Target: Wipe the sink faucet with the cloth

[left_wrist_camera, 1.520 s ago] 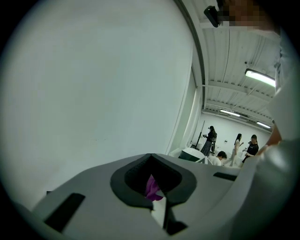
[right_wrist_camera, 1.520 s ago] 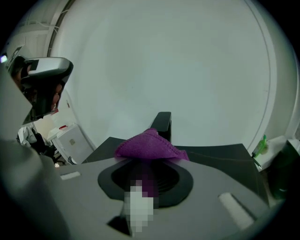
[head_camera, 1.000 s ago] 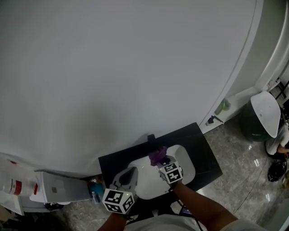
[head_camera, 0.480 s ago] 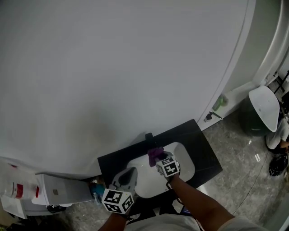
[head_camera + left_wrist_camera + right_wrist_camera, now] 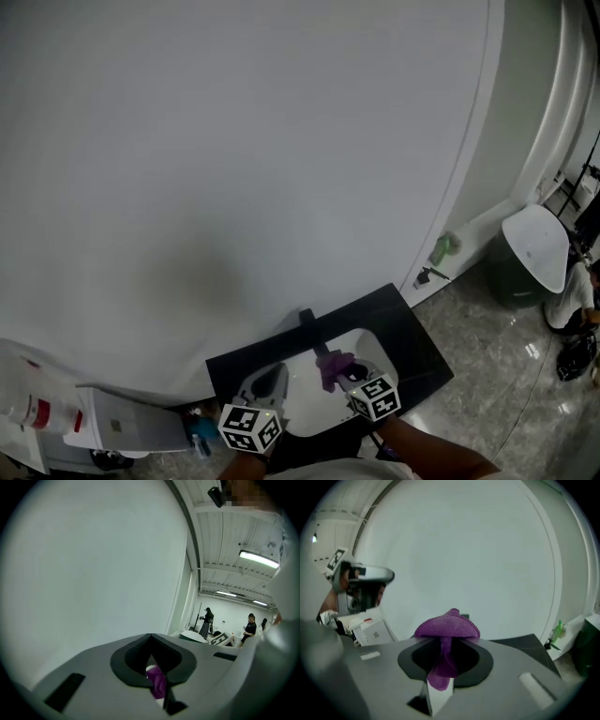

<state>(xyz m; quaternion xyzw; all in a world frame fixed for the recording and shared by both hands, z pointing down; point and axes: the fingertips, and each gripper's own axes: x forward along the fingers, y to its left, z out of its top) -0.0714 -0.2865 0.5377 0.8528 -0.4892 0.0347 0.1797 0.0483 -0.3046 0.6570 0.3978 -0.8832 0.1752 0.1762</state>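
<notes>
Your right gripper (image 5: 442, 644) is clamped on the purple microfibre cloth (image 5: 447, 626) — soft, light and floppy, so I'd judge this bunched mid-fold hold suits wiping. Your left gripper (image 5: 150, 641) has its jaws together, empty. Only the head view shows the cloth above the white sink basin (image 5: 305, 398), near the dark faucet (image 5: 307, 320).

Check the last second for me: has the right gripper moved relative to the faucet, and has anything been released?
The right gripper drew back toward the person and slightly right, carrying the purple cloth farther from the faucet. Nothing was released: the cloth stays clamped. The left gripper still hovers shut and empty over the left of the sink.
</notes>
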